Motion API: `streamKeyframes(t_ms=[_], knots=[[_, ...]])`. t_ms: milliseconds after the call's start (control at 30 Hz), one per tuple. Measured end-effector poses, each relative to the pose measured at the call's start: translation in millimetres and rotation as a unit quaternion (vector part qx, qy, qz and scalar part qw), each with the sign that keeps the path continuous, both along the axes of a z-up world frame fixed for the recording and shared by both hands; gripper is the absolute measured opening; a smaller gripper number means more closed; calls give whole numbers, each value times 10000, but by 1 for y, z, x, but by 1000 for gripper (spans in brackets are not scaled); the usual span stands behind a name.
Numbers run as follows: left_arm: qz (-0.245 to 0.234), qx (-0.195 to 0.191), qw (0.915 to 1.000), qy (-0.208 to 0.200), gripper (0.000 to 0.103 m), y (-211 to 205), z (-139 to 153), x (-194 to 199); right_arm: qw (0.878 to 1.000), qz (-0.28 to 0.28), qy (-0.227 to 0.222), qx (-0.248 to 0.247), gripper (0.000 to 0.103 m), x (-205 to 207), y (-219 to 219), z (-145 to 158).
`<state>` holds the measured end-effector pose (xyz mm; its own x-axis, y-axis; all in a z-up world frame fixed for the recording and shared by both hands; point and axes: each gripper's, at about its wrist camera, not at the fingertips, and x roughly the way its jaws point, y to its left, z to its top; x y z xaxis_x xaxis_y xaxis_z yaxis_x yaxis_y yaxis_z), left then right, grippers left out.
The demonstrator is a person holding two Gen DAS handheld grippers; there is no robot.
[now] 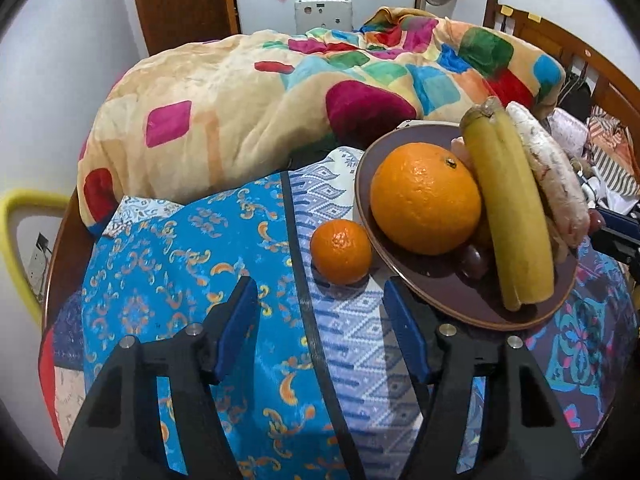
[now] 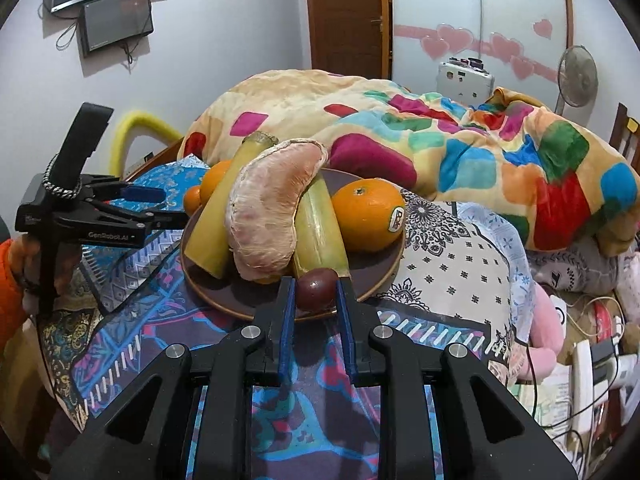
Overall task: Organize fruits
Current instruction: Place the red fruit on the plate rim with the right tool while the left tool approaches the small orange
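A brown plate [image 1: 448,280] on the patterned bedspread holds a large orange [image 1: 425,198], a banana [image 1: 508,208], a peeled pomelo wedge [image 1: 548,172] and a dark grape [image 1: 474,260]. A small mandarin [image 1: 341,251] lies on the cloth just left of the plate. My left gripper [image 1: 320,292] is open and empty, just short of the mandarin. In the right wrist view my right gripper [image 2: 316,286] is shut on a dark purple grape [image 2: 316,288] at the near rim of the plate [image 2: 224,300], in front of the pomelo wedge [image 2: 268,208], bananas [image 2: 320,224] and a stickered orange [image 2: 368,216].
A rumpled multicoloured blanket [image 1: 248,92] is heaped behind the plate. The wooden bed frame [image 1: 576,56] runs at the right, with clutter and cables beside it [image 2: 592,344]. The left gripper's body [image 2: 92,208] shows left of the plate.
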<state>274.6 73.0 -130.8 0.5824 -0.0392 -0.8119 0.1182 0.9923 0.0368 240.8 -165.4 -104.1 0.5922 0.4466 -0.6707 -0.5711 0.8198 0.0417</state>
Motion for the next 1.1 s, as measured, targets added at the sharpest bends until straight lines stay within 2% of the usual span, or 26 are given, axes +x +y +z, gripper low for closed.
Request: streamKeyframes(t_ms=[67, 200, 400, 467, 533, 600, 933, 1100], knots=[[16, 141, 9999, -8, 66, -1, -3, 4, 10000, 16, -15, -7, 19, 0, 0, 0], [-24, 128, 9999, -3, 65, 0, -6, 9, 10000, 67, -23, -20, 19, 0, -1, 0], [-155, 22, 9999, -58, 49, -1, -7, 12, 9999, 96, -82, -67, 20, -1, 0, 0], [-225, -46, 9997, -74, 38, -3, -7, 12, 9999, 101, -88, -60, 20, 0, -1, -1], [-296, -66, 9995, -81, 32, -6, -8, 12, 9999, 103, -82, -54, 20, 0, -1, -1], [-310, 35, 9994, -137, 32, -8, -8, 11, 9999, 105, -80, -45, 20, 0, -1, -1], [-215, -54, 9991, -357, 31, 1, 11, -11, 9999, 7, -129, -52, 20, -1, -5, 2], [-399, -72, 9977, -547, 29, -8, 27, -32, 9996, -114, -260, -63, 20, 3, -10, 10]])
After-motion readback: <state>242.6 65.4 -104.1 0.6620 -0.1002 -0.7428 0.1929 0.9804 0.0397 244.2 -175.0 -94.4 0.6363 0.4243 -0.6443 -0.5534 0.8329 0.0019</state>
